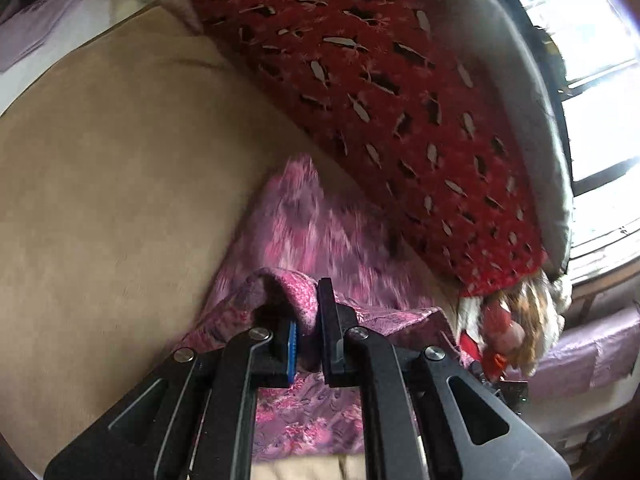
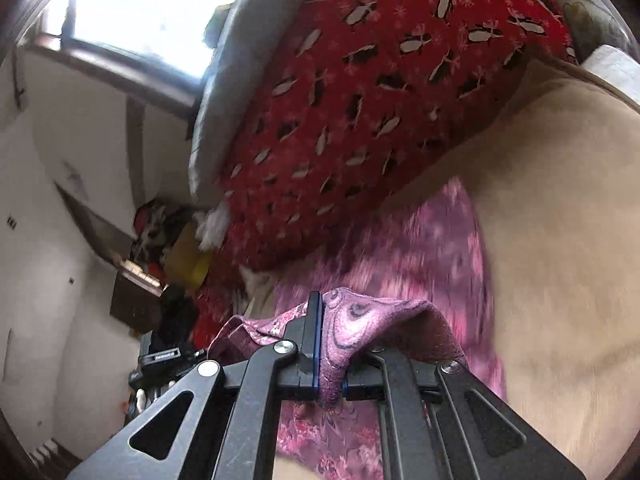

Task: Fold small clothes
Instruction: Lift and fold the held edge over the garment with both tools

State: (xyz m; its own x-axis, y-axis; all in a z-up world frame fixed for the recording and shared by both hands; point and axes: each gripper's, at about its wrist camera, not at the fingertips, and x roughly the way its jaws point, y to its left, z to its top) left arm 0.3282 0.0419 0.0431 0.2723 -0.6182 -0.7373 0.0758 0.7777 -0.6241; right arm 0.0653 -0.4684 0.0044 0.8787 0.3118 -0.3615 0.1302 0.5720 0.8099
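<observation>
A pink and purple patterned cloth [image 1: 316, 232] lies on a beige bed cover [image 1: 120, 168], blurred by motion. My left gripper [image 1: 308, 320] is shut on a bunched edge of this cloth, which drapes over the left finger. In the right wrist view the same cloth [image 2: 420, 248] spreads ahead. My right gripper [image 2: 332, 344] is shut on another edge of it; the fabric folds over and hides the right finger.
A red quilt with a black and white pattern [image 1: 400, 100] is piled just beyond the cloth, also in the right wrist view [image 2: 380, 80]. A grey cushion [image 1: 520, 100] and a window [image 1: 600, 80] lie behind. A doll [image 1: 512, 320] sits at the right. Clutter [image 2: 168, 248] stands by the white wall.
</observation>
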